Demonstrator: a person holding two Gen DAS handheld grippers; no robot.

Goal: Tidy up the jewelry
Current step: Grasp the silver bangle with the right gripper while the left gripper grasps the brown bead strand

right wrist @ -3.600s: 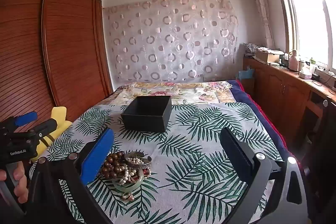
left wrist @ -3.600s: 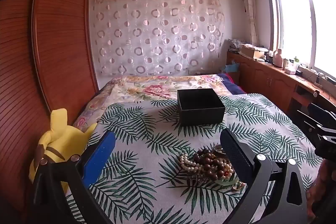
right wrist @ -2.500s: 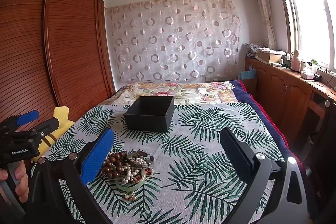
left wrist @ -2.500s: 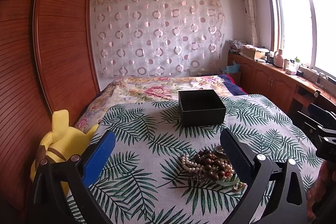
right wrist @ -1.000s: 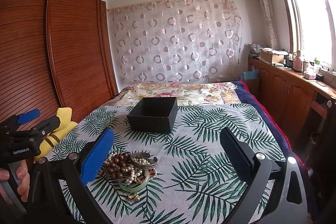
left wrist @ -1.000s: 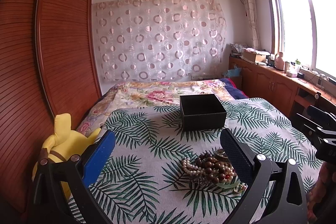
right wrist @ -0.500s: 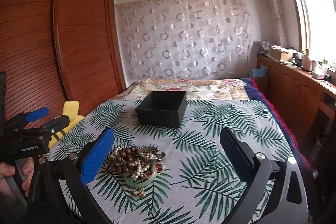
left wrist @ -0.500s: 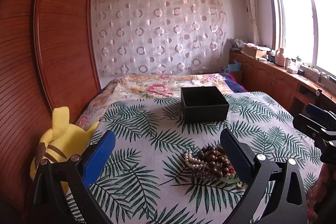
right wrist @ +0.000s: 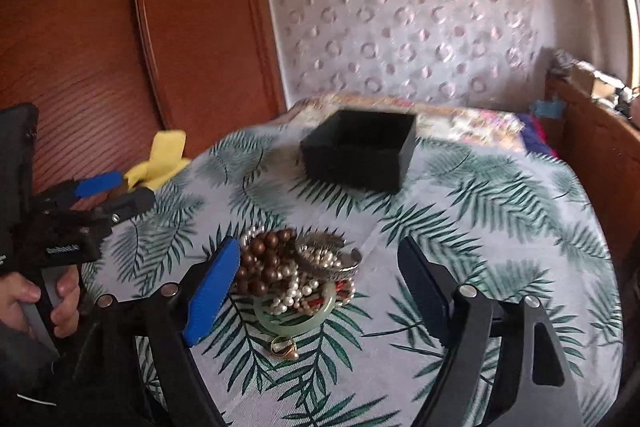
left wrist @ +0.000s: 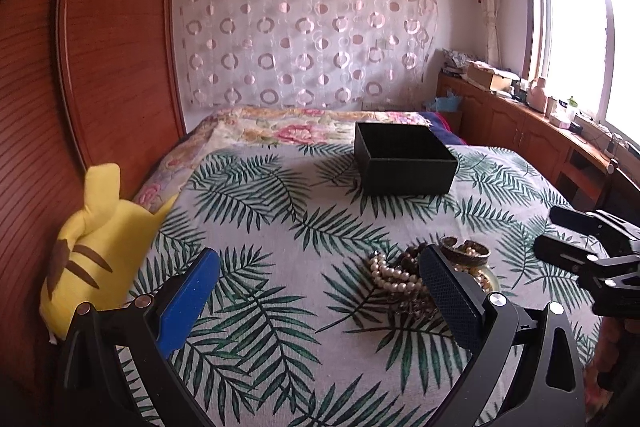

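Observation:
A pile of jewelry (right wrist: 298, 273) lies on the leaf-print bedspread: brown beads, pearls, a silver cuff, a green bangle (right wrist: 294, 319) and a gold ring (right wrist: 283, 345). It also shows in the left wrist view (left wrist: 404, 277), partly behind my left gripper's right finger. An open black box (right wrist: 358, 149) (left wrist: 404, 157) stands farther back. My right gripper (right wrist: 318, 269) is open and empty, low over the pile, its blue finger beside the brown beads. My left gripper (left wrist: 320, 277) is open and empty, left of the pile.
A yellow plush toy (left wrist: 96, 231) lies at the bed's left edge against the wooden wardrobe (left wrist: 100, 47). A wooden counter (left wrist: 532, 131) with clutter runs along the window on the right. A floral quilt (left wrist: 280, 127) covers the bed's far end.
My right gripper has moved forward and down toward the jewelry pile, with motion blur. My left gripper has also dropped closer to the bed and turned slightly left.

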